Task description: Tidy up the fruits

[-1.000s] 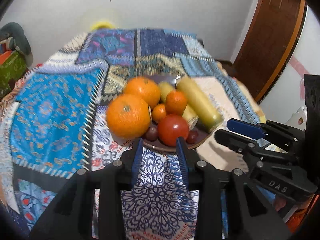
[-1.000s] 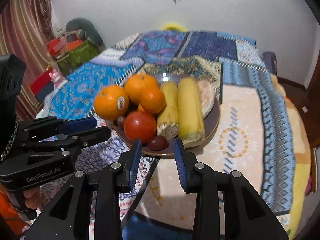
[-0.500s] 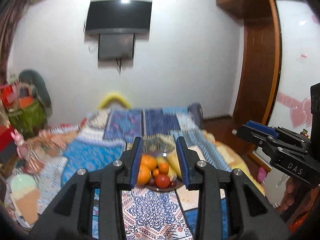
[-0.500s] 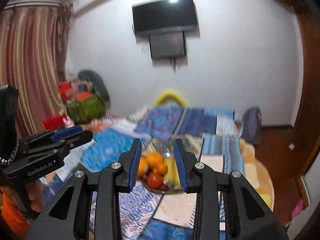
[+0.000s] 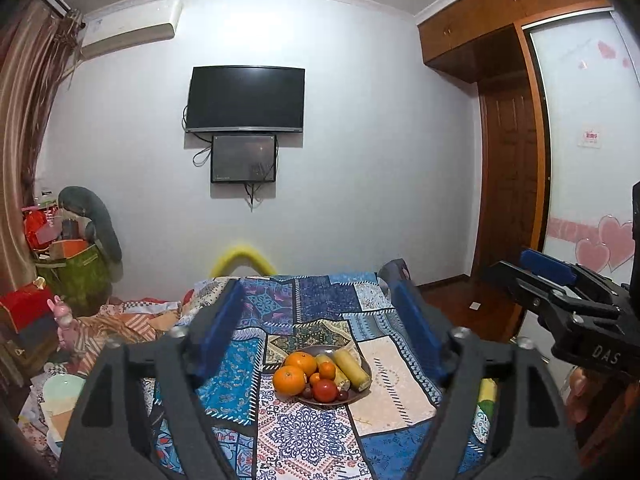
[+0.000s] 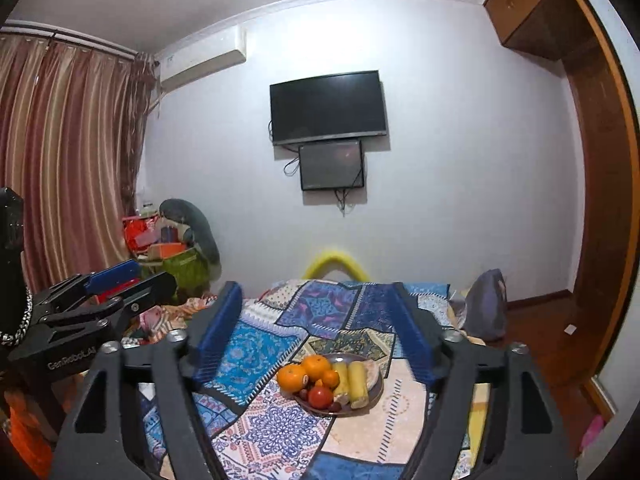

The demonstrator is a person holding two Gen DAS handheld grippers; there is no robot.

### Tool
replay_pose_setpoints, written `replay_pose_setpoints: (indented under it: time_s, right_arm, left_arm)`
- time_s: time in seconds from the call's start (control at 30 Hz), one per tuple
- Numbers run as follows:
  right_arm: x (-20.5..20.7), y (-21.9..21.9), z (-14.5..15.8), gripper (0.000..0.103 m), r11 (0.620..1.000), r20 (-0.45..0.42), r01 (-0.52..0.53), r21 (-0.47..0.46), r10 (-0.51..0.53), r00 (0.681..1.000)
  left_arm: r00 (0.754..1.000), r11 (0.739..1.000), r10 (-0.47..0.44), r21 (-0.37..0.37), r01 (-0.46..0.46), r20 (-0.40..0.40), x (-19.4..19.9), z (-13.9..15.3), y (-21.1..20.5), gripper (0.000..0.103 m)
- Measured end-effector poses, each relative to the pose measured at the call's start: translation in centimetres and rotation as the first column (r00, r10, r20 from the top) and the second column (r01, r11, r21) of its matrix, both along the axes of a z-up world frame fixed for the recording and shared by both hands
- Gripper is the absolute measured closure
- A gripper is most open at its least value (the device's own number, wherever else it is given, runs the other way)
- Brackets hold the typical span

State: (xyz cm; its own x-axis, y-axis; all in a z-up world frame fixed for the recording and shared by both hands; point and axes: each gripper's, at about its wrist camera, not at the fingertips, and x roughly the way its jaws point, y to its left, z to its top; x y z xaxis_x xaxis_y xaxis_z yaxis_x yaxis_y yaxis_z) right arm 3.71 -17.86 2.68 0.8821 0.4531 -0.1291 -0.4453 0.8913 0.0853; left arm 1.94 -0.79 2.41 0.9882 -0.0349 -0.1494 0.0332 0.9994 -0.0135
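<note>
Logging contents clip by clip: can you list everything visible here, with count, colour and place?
Plate: one, dark, on the patchwork bedspread.
Oranges: two large, two small, plate's left side.
Tomato: one, red, plate's front.
Corn cobs: two, yellow, plate's right side.
Small dark fruits: about three, plate's front edge.
Television: one, black, on the wall; smaller dark screen beneath.
Air conditioner: one, white, upper left.
Curtains: pink-striped, left.
Wardrobe: wooden, right.
Left gripper: black, blue pads, open, empty, jaws just opened.
Right gripper: same.
</note>
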Motion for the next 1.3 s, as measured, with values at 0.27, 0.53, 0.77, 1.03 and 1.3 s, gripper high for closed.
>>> replay_pose_setpoints:
  time_s: [0.27, 0.53, 0.77, 1.03, 1.3]
  right_arm:
    - [-0.6, -0.1, -0.2, 0.0, 0.999, 0.029, 0.053, 0.004, -0.054, 0.998]
    - [-1.4, -0.4, -0.6, 0.0, 0.998, 0.03, 0.069, -0.007, -0.069, 0.997]
    - [-1.8, -0.5, -0.5, 0.0, 0.997, 0.032, 0.078, -0.011, -0.078, 0.996]
    - [-1.8, -0.7, -0.4, 0.0, 0.997, 0.028, 0.083, -0.008, -0.083, 0.996]
    - [-1.8, -0.8, -0.4, 0.0, 0.996, 0.027, 0.084, -0.006, -0.084, 0.996]
  left_arm:
    - [1.0, 1.0, 0.012, -0.001, -0.012, 0.006, -0.7, -0.2, -0.2, 0.003]
    - [1.0, 1.0, 0.014, 0.001, -0.014, -0.004, -0.7, -0.6, -0.3, 0.001]
    - [1.0, 1.0, 0.012, 0.009, -0.012, -0.002, -0.8, -0.7, -0.6, 0.0]
    - [1.0, 1.0, 0.012, 0.006, -0.012, -0.004, -0.6, -0.7, -0.6, 0.0]
    - [1.0, 1.0, 0.013, 0.008, -0.013, -0.005, -0.6, -0.8, -0.5, 0.0]
